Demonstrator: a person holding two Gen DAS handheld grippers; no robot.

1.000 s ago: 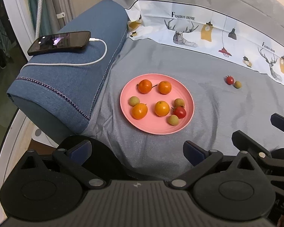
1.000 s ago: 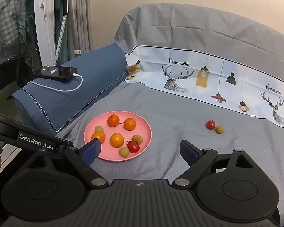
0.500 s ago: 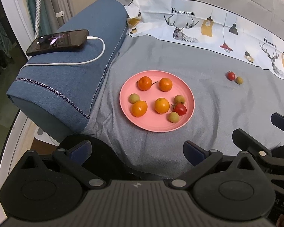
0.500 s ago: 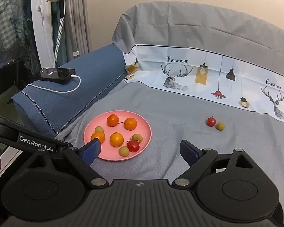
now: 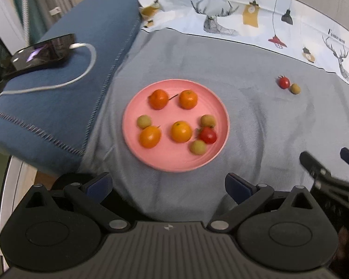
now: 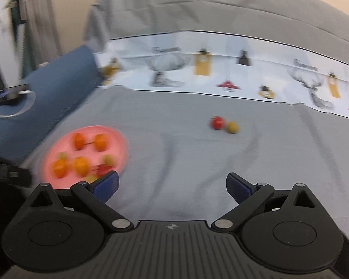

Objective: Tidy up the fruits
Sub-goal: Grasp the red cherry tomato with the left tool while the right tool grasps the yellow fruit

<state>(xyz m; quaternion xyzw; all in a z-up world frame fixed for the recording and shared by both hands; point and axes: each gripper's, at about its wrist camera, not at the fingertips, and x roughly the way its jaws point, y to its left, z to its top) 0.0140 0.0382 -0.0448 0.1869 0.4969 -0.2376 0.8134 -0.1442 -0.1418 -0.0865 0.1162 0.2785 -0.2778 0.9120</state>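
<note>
A pink plate (image 5: 174,160) lies on the grey bedsheet and holds several oranges, a red tomato (image 5: 208,135) and small greenish-brown fruits. A second red tomato (image 5: 283,82) and a greenish fruit (image 5: 295,88) lie loose on the sheet to the right, also seen as tomato (image 6: 217,122) and fruit (image 6: 232,127). My left gripper (image 5: 167,183) hangs open just short of the plate's near rim. My right gripper (image 6: 172,183) has nothing between its fingers, its jaws opening wider, the loose pair well ahead of it. The plate (image 6: 118,139) sits at its left.
A blue cushion (image 5: 65,88) at the left carries a phone (image 5: 41,51) on a white charging cable. A white printed band (image 5: 267,21) of the sheet runs along the back. The right gripper's fingers (image 5: 314,165) show at the right edge of the left wrist view.
Both grippers moved forward and lower over the bed. The plate now looks larger in the left view. The right view swung rightward toward the loose tomato and fruit, and its jaws spread slightly.
</note>
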